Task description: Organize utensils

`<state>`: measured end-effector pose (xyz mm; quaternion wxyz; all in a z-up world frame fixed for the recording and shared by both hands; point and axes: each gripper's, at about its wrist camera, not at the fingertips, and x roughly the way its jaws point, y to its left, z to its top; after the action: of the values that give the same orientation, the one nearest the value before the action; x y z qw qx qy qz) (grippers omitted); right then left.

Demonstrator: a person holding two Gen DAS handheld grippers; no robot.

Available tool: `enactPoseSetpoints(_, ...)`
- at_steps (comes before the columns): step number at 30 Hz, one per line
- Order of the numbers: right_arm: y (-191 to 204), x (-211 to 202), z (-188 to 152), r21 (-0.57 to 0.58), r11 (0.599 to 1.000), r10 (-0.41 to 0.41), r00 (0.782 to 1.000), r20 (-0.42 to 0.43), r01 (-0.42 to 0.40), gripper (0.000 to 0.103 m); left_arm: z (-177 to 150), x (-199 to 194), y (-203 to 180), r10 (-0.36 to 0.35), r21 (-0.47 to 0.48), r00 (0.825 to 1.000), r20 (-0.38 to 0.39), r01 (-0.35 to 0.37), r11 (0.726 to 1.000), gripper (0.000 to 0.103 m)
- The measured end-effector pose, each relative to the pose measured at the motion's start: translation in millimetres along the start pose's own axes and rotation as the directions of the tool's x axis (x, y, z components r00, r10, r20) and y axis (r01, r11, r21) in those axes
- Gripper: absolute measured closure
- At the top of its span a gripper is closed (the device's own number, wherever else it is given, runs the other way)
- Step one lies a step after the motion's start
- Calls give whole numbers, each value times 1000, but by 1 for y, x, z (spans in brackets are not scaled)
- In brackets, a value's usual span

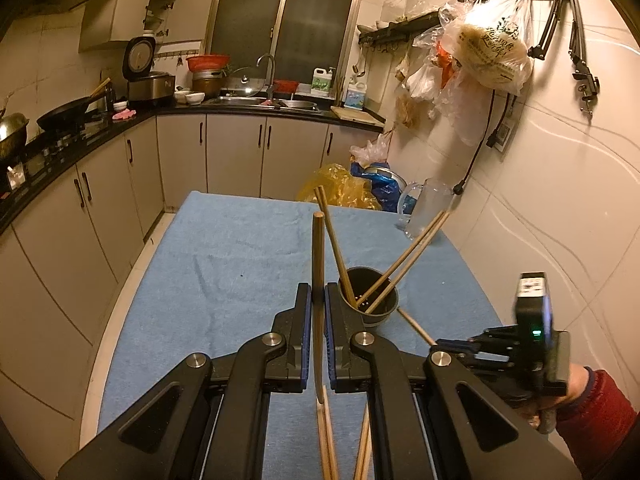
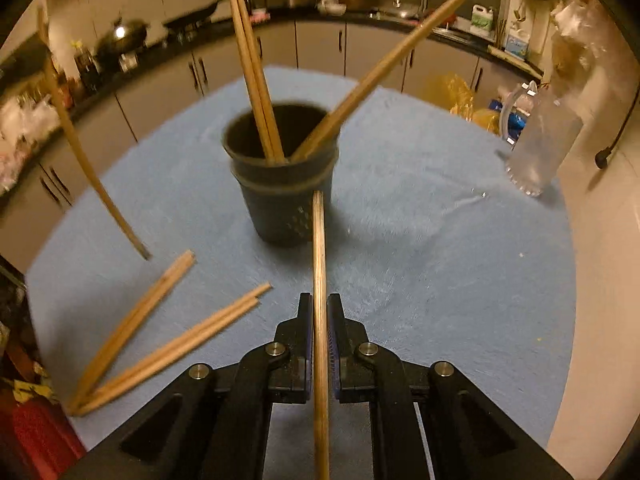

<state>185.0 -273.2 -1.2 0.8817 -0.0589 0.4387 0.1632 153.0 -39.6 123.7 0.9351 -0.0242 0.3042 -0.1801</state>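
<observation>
Nearest, the left tongs (image 1: pixel 318 300) clamp a brown wooden chopstick (image 1: pixel 318 280) upright, its lower end hidden behind the jaws. The right tongs (image 2: pixel 319 312) pinch another wooden chopstick (image 2: pixel 319 264) pointing straight ahead at the dark round plastic holder (image 2: pixel 286 196); its rear end is cut off. Four loose chopsticks (image 2: pixel 160 344) lie on the blue cloth-covered worktop (image 2: pixel 440 280), fanned leftward. Beyond, the holder carries four chopsticks leaning outward, blurred.
</observation>
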Motion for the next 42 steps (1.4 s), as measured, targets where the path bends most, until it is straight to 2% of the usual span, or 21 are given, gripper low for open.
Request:
enactPoseSetpoints(5,11,-32,-7,40,998,42,995,89,-45,96,5,-8,-2,4,4,1000,7,-4,1000,97)
enactPoseSetpoints(9,15,-59,3,118,989,63,974,219,-90,96,14,-14,-8,0,9,1000,21,0,1000,97)
enactPoseSetpoints(15,22,-78,39,224,968,8,912,410,-109,96,40,-21,-18,-13,17,998,56,12,1000,97)
enactPoseSetpoints(20,35,-87,82,242,967,-63,846,529,-80,96,70,-23,-26,-23,28,995,94,20,999,97)
enactPoseSetpoints(26,46,-81,130,275,960,-140,777,614,-45,96,102,-11,-34,-45,47,991,129,39,998,97)
enactPoseSetpoints(31,45,-62,155,343,939,-254,715,651,22,96,106,22,-35,-61,44,994,96,57,997,97)
enactPoseSetpoints(32,43,-55,157,357,934,-271,713,647,31,96,105,28,-34,-62,48,994,91,57,997,97)
enactPoseSetpoints(34,40,-41,160,375,927,-275,724,633,24,96,99,40,-32,-59,55,995,75,55,997,97)
enactPoseSetpoints(40,30,-13,155,410,911,-306,735,605,42,96,90,67,-23,-80,40,996,40,78,996,97)
enactPoseSetpoints(42,26,-8,154,413,909,-313,732,605,48,96,87,72,-22,-83,40,996,35,81,996,97)
